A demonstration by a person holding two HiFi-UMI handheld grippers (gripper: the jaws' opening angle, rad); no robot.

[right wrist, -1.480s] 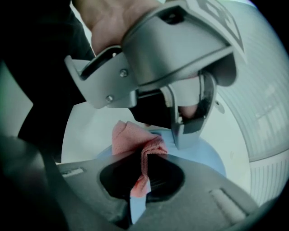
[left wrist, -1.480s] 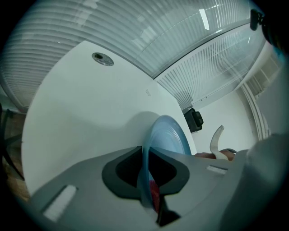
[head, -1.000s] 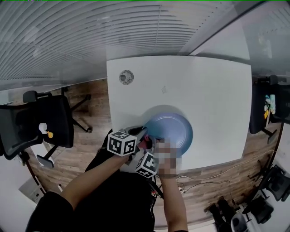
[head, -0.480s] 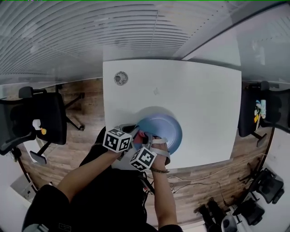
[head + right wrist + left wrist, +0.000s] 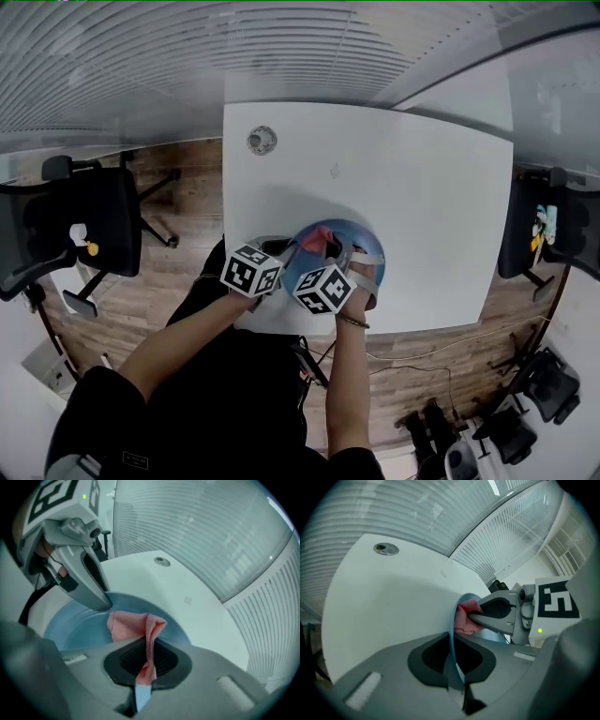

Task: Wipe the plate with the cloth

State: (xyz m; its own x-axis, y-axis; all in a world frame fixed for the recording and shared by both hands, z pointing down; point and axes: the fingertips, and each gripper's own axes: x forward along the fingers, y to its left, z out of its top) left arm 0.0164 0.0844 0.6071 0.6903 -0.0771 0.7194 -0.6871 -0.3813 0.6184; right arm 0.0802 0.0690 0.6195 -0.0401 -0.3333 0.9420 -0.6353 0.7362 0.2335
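Blue plate (image 5: 65, 626): round, smooth, glossy, shallowly dished; it sits on the surface at the edge nearest the person.
Pink cloth (image 5: 129, 623): woven and waffle-textured, bunched in a soft fold. It lies on the plate's inner face, with one tail running into the right tool.
Right tool (image 5: 474, 617): grey, closed on the cloth, which it holds over the plate's far half.
Left tool (image 5: 104, 603): grey, clamped on the plate's near-left rim.
Surface (image 5: 422, 187): white, matt, flat; a small round metal fitting (image 5: 262, 141) lies well beyond the plate.
Change: half a second earlier the cloth was at the plate's near rim, beside the left tool. It has since crossed toward the far rim. The left tool kept its hold.
Meaning: probably a wiping stroke under way, with the rest of the face still to cover.
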